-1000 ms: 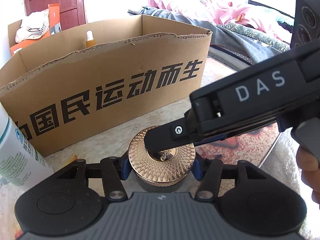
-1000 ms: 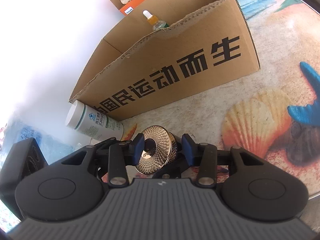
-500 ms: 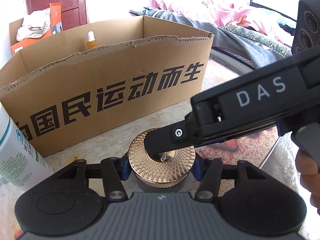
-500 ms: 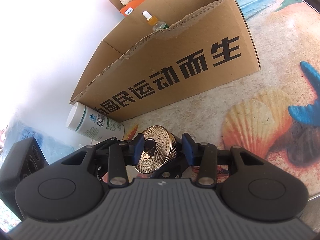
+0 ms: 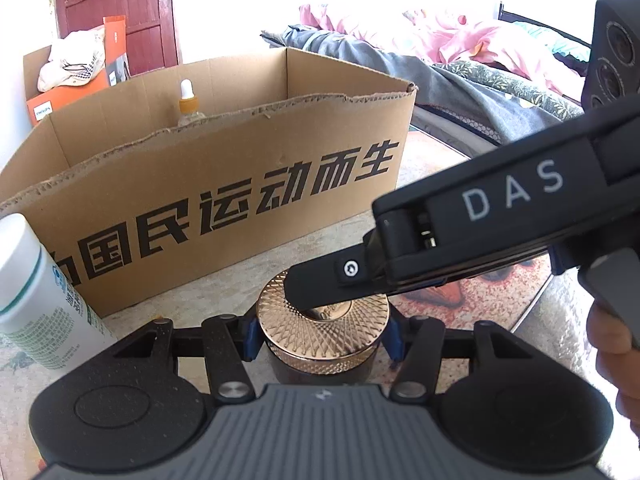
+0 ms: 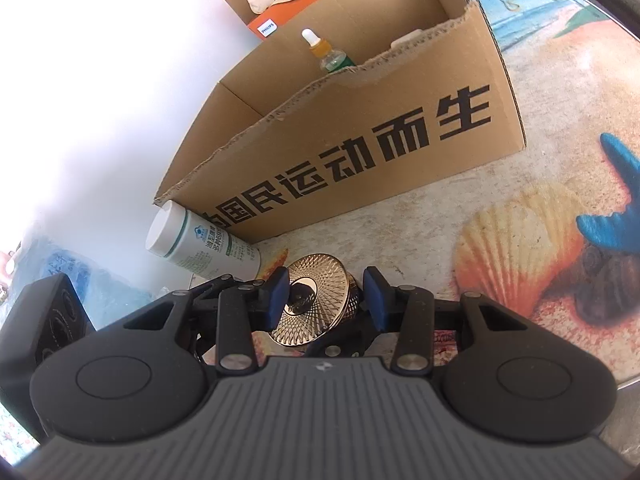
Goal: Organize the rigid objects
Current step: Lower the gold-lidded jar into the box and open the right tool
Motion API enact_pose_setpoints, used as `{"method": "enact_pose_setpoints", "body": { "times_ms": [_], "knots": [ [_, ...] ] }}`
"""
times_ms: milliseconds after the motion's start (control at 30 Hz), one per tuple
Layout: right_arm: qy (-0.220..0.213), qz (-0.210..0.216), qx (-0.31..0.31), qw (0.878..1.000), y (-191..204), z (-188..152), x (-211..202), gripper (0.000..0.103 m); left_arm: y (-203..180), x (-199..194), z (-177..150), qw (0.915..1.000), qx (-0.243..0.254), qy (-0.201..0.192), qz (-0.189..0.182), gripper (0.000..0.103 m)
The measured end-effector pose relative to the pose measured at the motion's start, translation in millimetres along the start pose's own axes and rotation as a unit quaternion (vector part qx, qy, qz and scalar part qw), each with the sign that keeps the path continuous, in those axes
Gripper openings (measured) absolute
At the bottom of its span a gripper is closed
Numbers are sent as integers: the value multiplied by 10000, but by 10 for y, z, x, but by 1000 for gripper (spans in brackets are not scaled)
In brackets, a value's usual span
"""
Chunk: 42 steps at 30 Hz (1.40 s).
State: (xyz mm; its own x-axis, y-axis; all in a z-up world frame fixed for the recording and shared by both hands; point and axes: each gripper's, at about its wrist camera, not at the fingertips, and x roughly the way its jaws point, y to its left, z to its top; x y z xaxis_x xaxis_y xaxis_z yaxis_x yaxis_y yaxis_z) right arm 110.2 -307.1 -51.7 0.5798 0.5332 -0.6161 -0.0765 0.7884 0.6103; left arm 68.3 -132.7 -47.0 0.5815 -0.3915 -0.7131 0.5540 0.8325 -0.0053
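Note:
A dark jar with a gold patterned lid (image 5: 324,328) stands on the table mat in front of a cardboard box (image 5: 224,184). My left gripper (image 5: 322,338) is shut on the jar's sides. My right gripper (image 6: 326,298) reaches in from the right, its blue pads on either side of the gold lid (image 6: 316,304), closed on it. In the left wrist view a right fingertip (image 5: 316,284) rests on top of the lid. The jar's body is mostly hidden.
A white bottle with green print (image 5: 36,296) stands left of the jar, also in the right wrist view (image 6: 200,240). A dropper bottle (image 6: 326,54) stands inside the box. A Philips box with a cloth (image 5: 68,80) sits behind. A bed lies at the right.
Almost nothing has moved. Both grippers stay on the jar and lid, and the views shift only slightly.

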Motion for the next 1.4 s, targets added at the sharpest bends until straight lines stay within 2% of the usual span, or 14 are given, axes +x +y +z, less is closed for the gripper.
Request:
{"method": "enact_pose_setpoints", "body": {
  "times_ms": [333, 533, 700, 833, 1000, 1200, 1400],
  "knots": [
    [-332, 98, -339, 9988, 279, 75, -294, 40, -45, -355, 154, 9991, 80, -391, 121, 57],
    [-726, 142, -752, 9944, 586, 416, -508, 41, -23, -598, 538, 9963, 297, -786, 153, 57],
    [-863, 122, -867, 9924, 653, 834, -548, 41, 86, -550, 956, 9959, 256, -861, 43, 57],
    [-669, 83, -734, 9950, 534, 1245, -398, 41, 240, -310, 1276, 9978, 44, -647, -120, 57],
    [-217, -121, -617, 9978, 335, 1717, -1, 42, 492, 210, 1569, 9989, -387, -100, -250, 57],
    [391, -376, -657, 9964, 146, 2018, 509, 42, 683, 676, 1642, 9954, -763, 523, -228, 57],
    [637, -612, -1037, 9907, 155, 2144, 812, 42, 893, 981, 1692, 9900, -1087, 873, -203, 57]
  ]
}}
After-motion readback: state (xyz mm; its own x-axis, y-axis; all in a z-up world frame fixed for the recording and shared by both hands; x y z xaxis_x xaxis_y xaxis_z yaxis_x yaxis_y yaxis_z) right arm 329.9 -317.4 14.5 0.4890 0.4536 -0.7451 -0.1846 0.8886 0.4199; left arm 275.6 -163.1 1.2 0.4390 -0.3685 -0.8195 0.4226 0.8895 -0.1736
